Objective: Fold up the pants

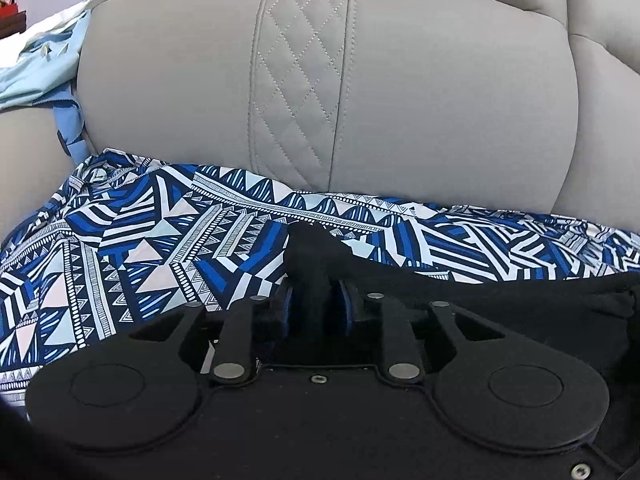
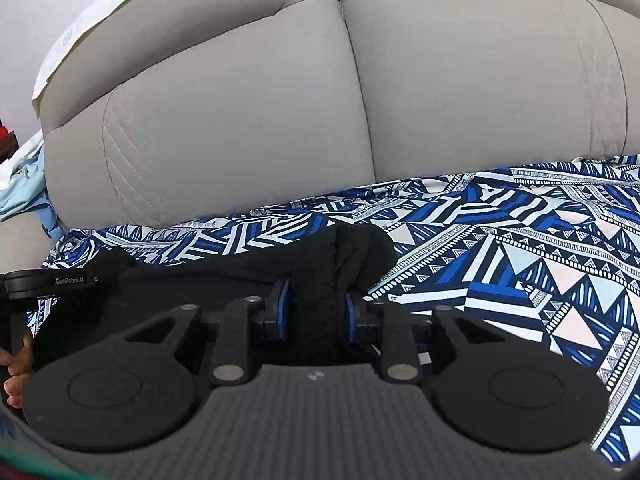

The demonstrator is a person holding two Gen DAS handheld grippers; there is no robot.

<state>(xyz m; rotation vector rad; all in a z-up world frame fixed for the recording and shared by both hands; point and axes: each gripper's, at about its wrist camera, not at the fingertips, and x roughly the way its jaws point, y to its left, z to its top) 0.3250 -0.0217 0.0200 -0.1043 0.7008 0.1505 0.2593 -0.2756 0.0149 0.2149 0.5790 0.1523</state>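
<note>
The black pants (image 1: 520, 300) lie on a blue and white patterned cloth (image 1: 140, 248) that covers a sofa seat. My left gripper (image 1: 318, 296) is shut on a bunched fold of the black fabric, which sticks up past the blue pads. In the right wrist view the black pants (image 2: 192, 280) stretch to the left, and my right gripper (image 2: 316, 312) is shut on another thick bunch of them. That bunch bulges over the patterned cloth (image 2: 540, 264). Both gripped folds sit close to the seat.
The beige sofa backrest (image 1: 380, 100) rises right behind the pants, and its cushions (image 2: 240, 120) fill the upper half of the right view. A light blue cloth (image 1: 36, 68) lies by the sofa's left end. A person's hand (image 2: 18, 372) shows at the left edge.
</note>
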